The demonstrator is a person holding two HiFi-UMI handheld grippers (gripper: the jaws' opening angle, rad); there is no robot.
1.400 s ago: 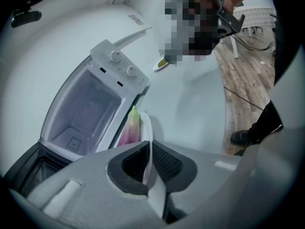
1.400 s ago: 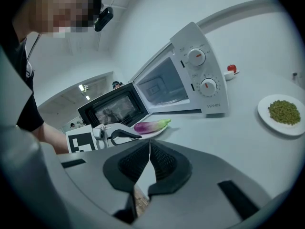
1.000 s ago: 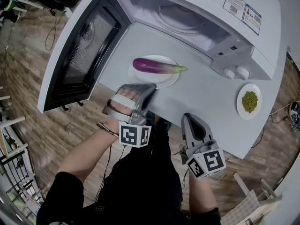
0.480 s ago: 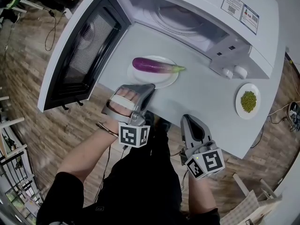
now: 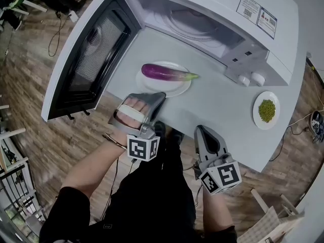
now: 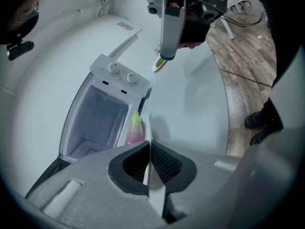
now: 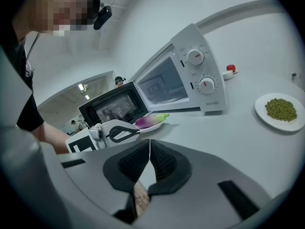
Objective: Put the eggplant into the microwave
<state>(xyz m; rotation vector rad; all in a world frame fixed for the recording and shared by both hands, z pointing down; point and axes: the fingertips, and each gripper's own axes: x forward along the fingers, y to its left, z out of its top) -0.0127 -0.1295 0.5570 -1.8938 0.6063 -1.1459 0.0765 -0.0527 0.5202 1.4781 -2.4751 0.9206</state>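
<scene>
on the plate clamped by left gripper lies the eggplant; right gripper closed, empty.

Pale grey bench, smooth top. Small white plate near its right edge, heaped with small green bits, well apart from a bigger white plate mid-bench. In the right gripper view, a tiny white dish with something red sits far back on the bench; can't tell what it is. Wood plank floor all round. Dark cable trails on the floor upper left. Light wooden furniture at lower right, partly cut off.
</scene>
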